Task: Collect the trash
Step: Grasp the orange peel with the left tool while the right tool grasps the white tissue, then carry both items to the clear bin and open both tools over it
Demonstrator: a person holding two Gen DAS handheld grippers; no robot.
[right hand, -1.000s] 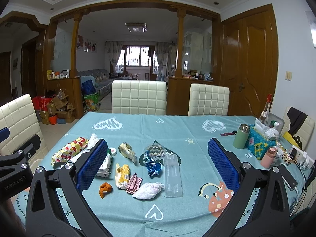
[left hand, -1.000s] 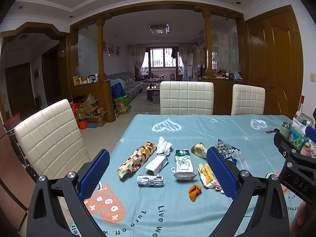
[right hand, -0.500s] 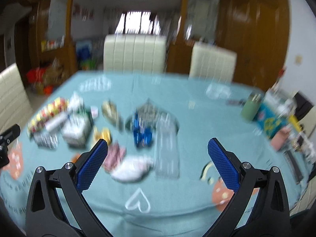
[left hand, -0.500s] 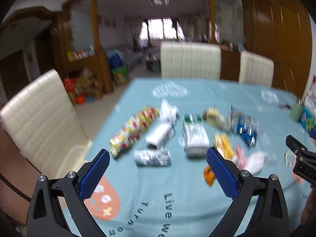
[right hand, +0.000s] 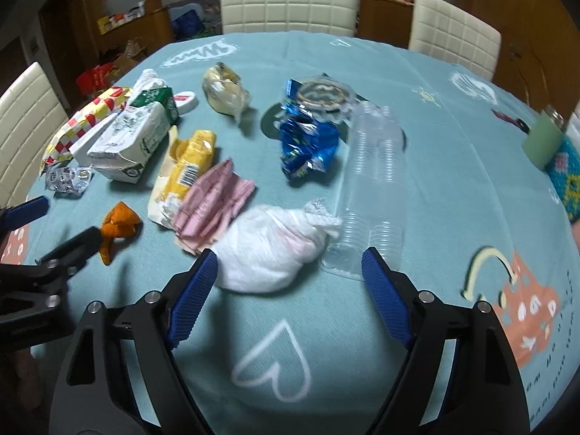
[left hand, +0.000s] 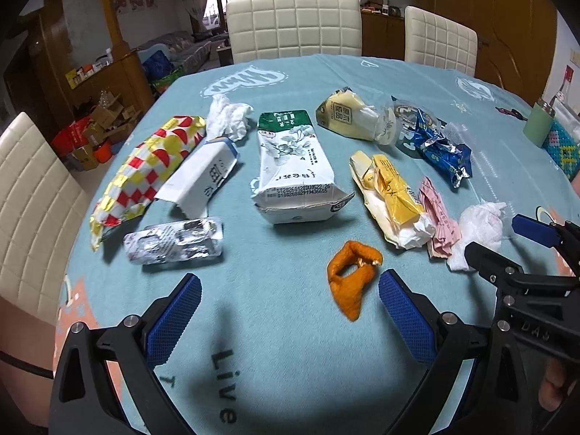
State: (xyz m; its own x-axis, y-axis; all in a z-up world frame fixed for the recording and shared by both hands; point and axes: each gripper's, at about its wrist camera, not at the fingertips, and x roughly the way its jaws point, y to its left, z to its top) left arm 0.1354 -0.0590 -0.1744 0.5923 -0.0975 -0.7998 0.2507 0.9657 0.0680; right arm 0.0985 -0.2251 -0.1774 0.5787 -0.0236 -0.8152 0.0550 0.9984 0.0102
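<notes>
Because nothing is gripped yet, both tongs gape: left tongs just before the orange peel, right tongs before the white wad, beside that peel.

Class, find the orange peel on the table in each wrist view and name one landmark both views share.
Left wrist: orange peel, lower centre, just ahead of the right fingertip.
Right wrist: orange peel, far left, middle height.
Shared landmark: yellow wrapper, lying just beyond the peel.
</notes>
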